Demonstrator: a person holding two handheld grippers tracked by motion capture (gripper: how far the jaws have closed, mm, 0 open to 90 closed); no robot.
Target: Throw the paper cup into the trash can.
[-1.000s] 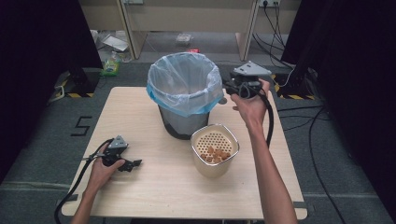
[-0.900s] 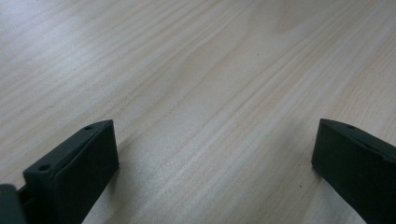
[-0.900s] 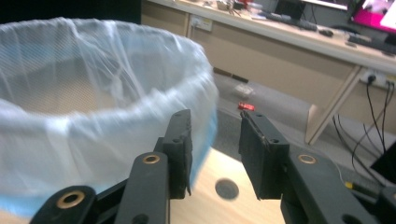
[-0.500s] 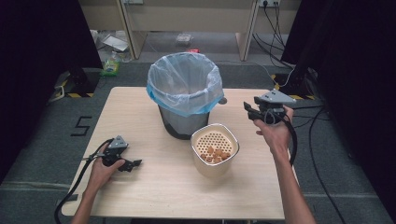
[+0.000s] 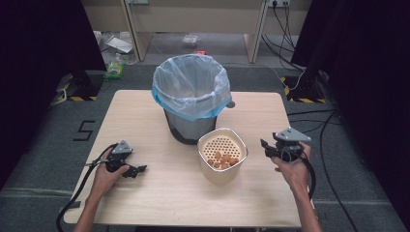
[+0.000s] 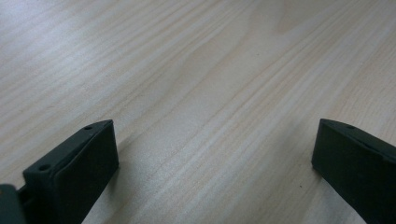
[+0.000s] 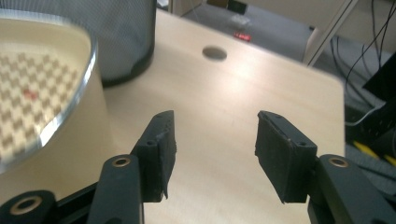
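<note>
A cream perforated basket (image 5: 222, 153) holding several small orange-brown pieces (image 5: 223, 160) stands mid-table, just in front of a dark mesh bin (image 5: 191, 96) lined with a pale blue bag. My right gripper (image 5: 265, 145) hovers to the basket's right, open, nothing between its jaws; the right gripper view has the basket wall (image 7: 51, 140) at left, the bin (image 7: 121, 32) behind and the gripper (image 7: 212, 140) over bare wood. My left gripper (image 5: 138, 170) rests low on the table at the front left, open and empty; in its own view the gripper (image 6: 210, 154) spans plain tabletop.
The light wooden table (image 5: 145, 121) has a round cable hole (image 7: 215, 53) near its far right. Cables trail over the floor to the right. Cabinets and litter lie beyond the far edge, and a painted 5 marks the floor at left.
My right gripper has come away from the bin's rim, swinging right and toward the front to beside the basket. The left gripper has stayed put.
</note>
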